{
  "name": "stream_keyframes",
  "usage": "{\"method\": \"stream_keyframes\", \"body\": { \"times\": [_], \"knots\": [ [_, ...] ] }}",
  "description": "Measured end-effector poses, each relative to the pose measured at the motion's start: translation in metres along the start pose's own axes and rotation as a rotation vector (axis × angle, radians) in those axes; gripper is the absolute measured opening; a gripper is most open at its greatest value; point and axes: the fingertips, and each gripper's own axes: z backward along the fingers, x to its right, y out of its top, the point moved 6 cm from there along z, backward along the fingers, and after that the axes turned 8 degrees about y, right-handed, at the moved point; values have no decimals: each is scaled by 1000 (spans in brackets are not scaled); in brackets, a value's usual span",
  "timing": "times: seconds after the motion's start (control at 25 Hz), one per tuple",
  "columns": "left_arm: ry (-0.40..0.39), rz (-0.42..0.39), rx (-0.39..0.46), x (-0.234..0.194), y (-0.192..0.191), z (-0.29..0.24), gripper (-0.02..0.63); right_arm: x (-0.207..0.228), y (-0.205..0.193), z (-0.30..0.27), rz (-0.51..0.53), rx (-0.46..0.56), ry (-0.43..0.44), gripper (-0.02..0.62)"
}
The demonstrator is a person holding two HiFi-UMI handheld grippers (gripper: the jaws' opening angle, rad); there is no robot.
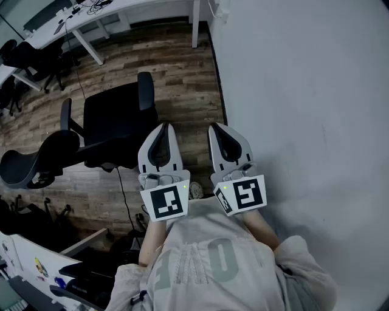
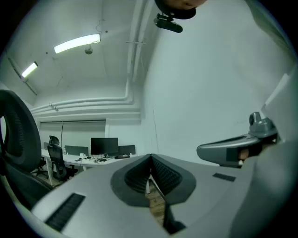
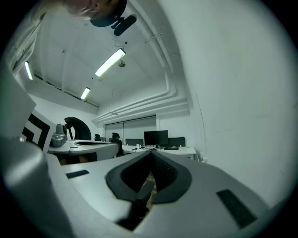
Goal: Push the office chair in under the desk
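Note:
A black office chair (image 1: 118, 118) stands on the wood floor, left of and beyond my grippers, its curved backrest (image 1: 33, 163) towards the lower left. In the left gripper view that backrest (image 2: 16, 139) fills the left edge. A white desk (image 1: 91, 18) with cables runs along the far end of the room, and it shows with monitors (image 2: 103, 145) straight ahead. My left gripper (image 1: 163, 126) and right gripper (image 1: 217, 127) are held level, side by side, both shut and empty. The left gripper's tip (image 2: 150, 157) hangs close to the chair's seat edge, apart from it.
A white wall (image 1: 304, 91) runs close along the right. More black chairs (image 1: 36, 58) stand at the far left desk. A second white desk corner (image 1: 24, 255) lies at the lower left, with cables on the floor (image 1: 124, 194). The person's light shirt (image 1: 200, 261) fills the bottom.

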Motion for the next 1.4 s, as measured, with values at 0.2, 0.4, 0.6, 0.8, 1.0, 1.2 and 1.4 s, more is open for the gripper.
{"method": "stream_keyframes", "body": {
  "times": [0.2, 0.4, 0.6, 0.8, 1.0, 1.2, 1.4],
  "knots": [
    [-7, -24, 8, 1, -1, 0, 17, 0, -2, 0, -18, 10, 8, 20],
    [-11, -48, 11, 4, -1, -2, 17, 5, -2, 1, -34, 17, 7, 20],
    [18, -34, -5, 1, -5, -4, 17, 16, -3, 3, -116, 60, -2, 20],
    [85, -60, -5, -17, -2, -7, 17, 16, -6, -9, -65, 79, 63, 20],
    [131, -87, -47, -39, -13, -22, 17, 18, -15, -32, -66, 61, 91, 21],
    [150, -51, -21, -56, -7, -65, 17, 33, -23, -79, -96, 42, 98, 21],
    [184, -39, 3, -90, 1, -115, 17, 35, -13, -151, -89, 63, 153, 21]
  ]
}}
